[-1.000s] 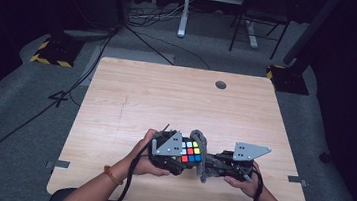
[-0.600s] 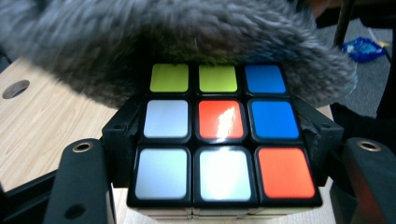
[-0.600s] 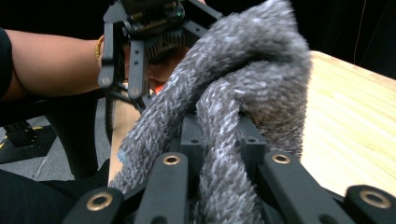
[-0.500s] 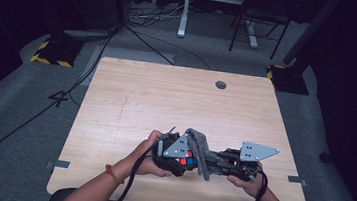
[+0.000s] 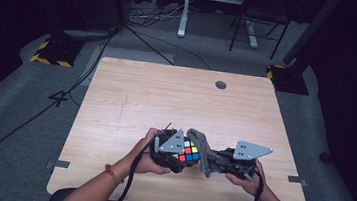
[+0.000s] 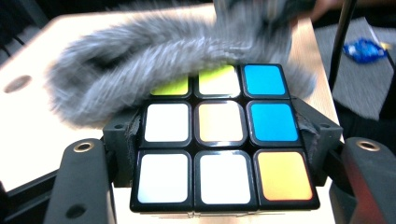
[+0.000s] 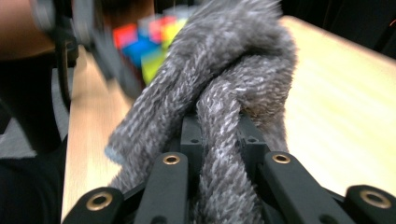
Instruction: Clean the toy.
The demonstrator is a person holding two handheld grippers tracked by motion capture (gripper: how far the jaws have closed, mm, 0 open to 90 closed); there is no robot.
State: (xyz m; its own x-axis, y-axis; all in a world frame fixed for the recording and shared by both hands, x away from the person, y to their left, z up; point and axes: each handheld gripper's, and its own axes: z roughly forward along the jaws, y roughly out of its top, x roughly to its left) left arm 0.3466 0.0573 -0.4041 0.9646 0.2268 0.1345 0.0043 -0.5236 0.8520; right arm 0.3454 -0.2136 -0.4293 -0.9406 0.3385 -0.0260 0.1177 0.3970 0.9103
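Note:
A colour cube [image 6: 219,135] [image 5: 188,151] with white, orange, blue and yellow-green squares sits clamped between the jaws of my left gripper [image 6: 219,154] [image 5: 180,156], near the table's front edge. My right gripper [image 7: 219,140] [image 5: 213,159] is shut on a folded grey fuzzy cloth [image 7: 219,88] [image 5: 202,151]. The cloth lies across the far rows of the cube's upper face [image 6: 140,60], blurred with motion. In the right gripper view the cube [image 7: 144,42] is a blur beyond the cloth.
The light wooden table [image 5: 166,99] has a round cable hole [image 5: 221,85] near its far edge. Black cables [image 5: 66,94] trail over the grey floor at the left. A desk frame [image 5: 196,12] and chair legs stand beyond the table.
The cloth has swept over the cube: half a second ago it covered most of the coloured face, now it lies at the cube's right side and the squares show again.

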